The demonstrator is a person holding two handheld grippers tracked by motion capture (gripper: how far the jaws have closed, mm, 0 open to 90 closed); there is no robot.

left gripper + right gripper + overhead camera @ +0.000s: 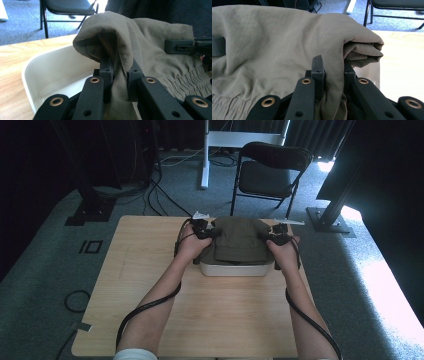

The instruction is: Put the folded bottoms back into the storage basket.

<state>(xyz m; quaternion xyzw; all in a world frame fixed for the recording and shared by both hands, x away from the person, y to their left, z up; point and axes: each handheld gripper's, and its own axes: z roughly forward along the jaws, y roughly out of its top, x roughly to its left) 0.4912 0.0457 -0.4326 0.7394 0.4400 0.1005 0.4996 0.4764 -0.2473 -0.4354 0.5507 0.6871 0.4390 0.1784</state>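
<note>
Room: dark-curtained space with grey carpet; a folding chair stands beyond the far edge of the wooden table.
Thing in hand: folded olive-green garment, with an elastic gathered band visible in both gripper views.
Where it lies: over a white bin that sits near the table's far edge, about midway between the left and right edges; the cloth covers most of the bin's opening.
Left gripper: jaws clamped on a pinch of fabric at the garment's left fold, just above the bin's rim.
Right gripper: jaws clamped on the fabric at the right fold, where the layers stack.
Garment relative to the grippers: stretched between them, drooping past each pair of jaws.
Handling, as a judgement: light, soft, limp; it will sag and unfold if one side lets go. Thin weave may slip, so hold through several layers at the folded edges.
</note>
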